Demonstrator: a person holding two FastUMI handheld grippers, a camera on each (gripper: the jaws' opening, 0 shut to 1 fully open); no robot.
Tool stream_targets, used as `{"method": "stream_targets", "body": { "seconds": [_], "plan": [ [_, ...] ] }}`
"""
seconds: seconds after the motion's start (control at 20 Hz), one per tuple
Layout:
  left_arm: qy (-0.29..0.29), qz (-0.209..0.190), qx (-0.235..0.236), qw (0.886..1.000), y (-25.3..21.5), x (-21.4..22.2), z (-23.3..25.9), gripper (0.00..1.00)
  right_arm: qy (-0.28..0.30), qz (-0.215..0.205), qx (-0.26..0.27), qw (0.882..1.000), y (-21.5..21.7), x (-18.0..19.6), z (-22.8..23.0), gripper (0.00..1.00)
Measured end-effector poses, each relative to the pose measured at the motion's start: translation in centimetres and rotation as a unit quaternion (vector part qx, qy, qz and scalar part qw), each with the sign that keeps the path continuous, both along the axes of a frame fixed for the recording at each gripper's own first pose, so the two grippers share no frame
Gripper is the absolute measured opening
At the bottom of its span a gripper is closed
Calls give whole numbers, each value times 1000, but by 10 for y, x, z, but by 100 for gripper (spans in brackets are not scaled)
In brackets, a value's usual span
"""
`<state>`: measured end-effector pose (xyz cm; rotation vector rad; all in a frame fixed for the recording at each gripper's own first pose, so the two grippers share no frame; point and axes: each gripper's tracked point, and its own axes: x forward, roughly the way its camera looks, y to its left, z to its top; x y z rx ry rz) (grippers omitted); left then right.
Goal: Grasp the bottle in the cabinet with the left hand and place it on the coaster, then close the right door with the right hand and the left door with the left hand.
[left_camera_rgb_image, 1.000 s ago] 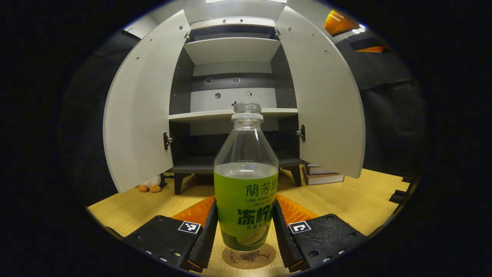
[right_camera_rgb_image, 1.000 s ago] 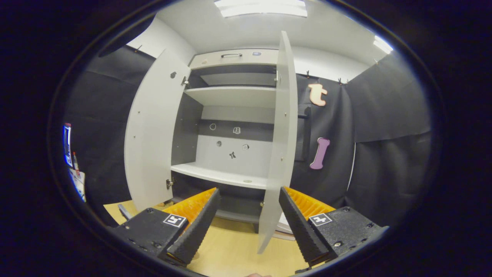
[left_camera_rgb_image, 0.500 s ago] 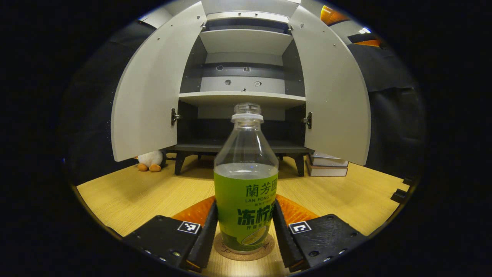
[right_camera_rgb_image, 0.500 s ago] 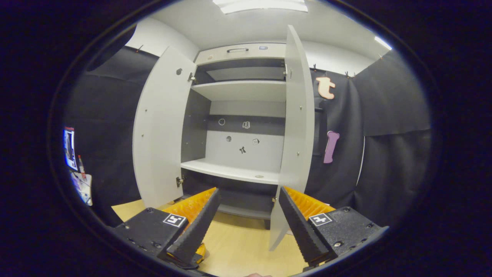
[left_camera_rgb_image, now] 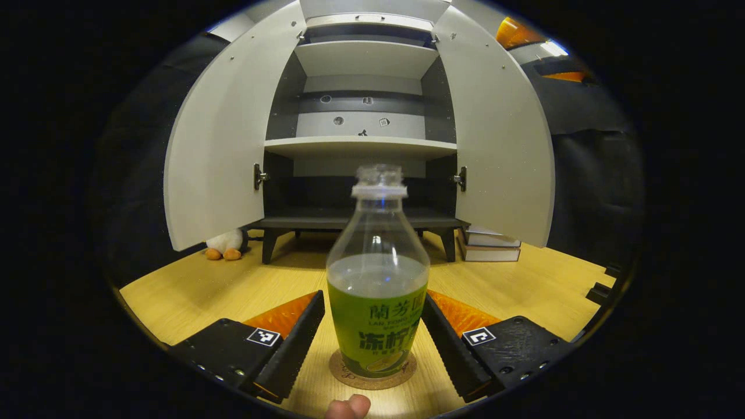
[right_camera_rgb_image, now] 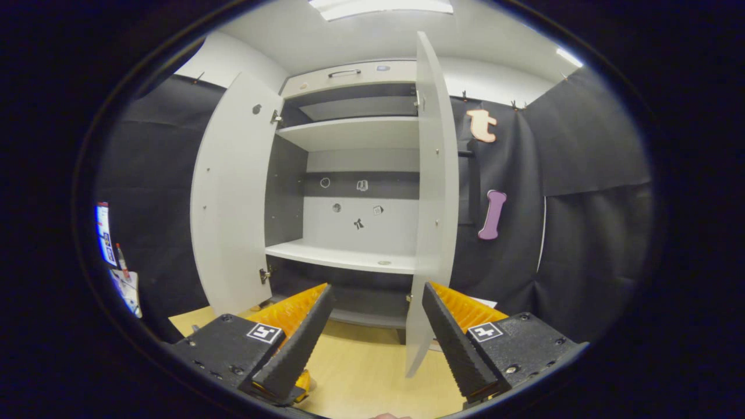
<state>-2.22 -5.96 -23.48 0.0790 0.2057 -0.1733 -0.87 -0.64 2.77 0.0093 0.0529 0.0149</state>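
Green-labelled clear plastic bottle (left_camera_rgb_image: 378, 291) standing on round cork coaster (left_camera_rgb_image: 372, 370), left tongs (left_camera_rgb_image: 372, 343) spread wide. Right tongs (right_camera_rgb_image: 372, 337) wide; grey right door (right_camera_rgb_image: 433, 192) at twelve o'clock, both doors unclosed.

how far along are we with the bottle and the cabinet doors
Done: the bottle stands upright on the coaster. In hand: the left hand-held gripper is open, its fingers either side of the bottle with gaps showing. Left: both doors are open. The right hand-held gripper, open, faces the right door; the left door comes after.
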Motion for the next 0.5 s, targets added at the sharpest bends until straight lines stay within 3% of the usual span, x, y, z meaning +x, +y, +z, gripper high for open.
{"method": "stream_targets", "body": {
  "seconds": [0.5],
  "plan": [
    [-63, -22, -44, 997, -4, -3, 158, 97, 11, -43, 19, 999, -38, 0, -37, 99]
  ]
}}
